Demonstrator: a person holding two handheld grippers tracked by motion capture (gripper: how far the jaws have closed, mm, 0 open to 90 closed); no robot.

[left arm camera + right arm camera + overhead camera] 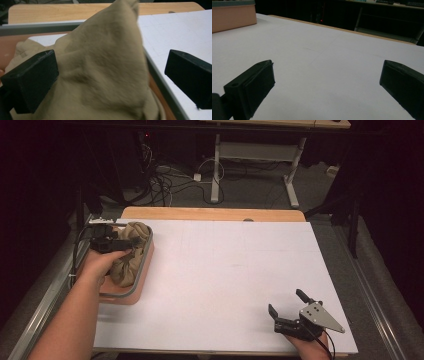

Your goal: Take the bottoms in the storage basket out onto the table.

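**Tan cloth in a pink bin, with two spread grippers**

Tan cloth (129, 256) is seen bunched up inside a pink bin (144, 276) with a grey rim, at the left edge of the table. The bin sits on a big white sheet (225, 280) that covers most of the wooden table (210, 213). No words, brands or labels can be read on the bin, the cloth or the sheet.

The left gripper (131, 241) is held by the left hand (100, 262) over the bin, right at the cloth. In the left gripper view, its jaws are spread wide, with a peak of the cloth (105, 67) standing up between them. The left jaw is touching the cloth. The right jaw is seen apart from it, out past the grey rim and over the white sheet. The cloth is not pinched.

Only bare white sheet is found in the middle of the table.

The right gripper (286, 302) is seen near the front right corner of the sheet, well apart from the bin. A grey three-cornered plate (320, 316) with small holes is fixed on top of it. Its jaws are spread wide too, and nothing is held between them. In the right gripper view, a corner of the pink bin (233, 18) is seen far off at the top left.

Behind the table, cables (165, 182) are seen lying on the floor beside the white legs of another desk (216, 167).
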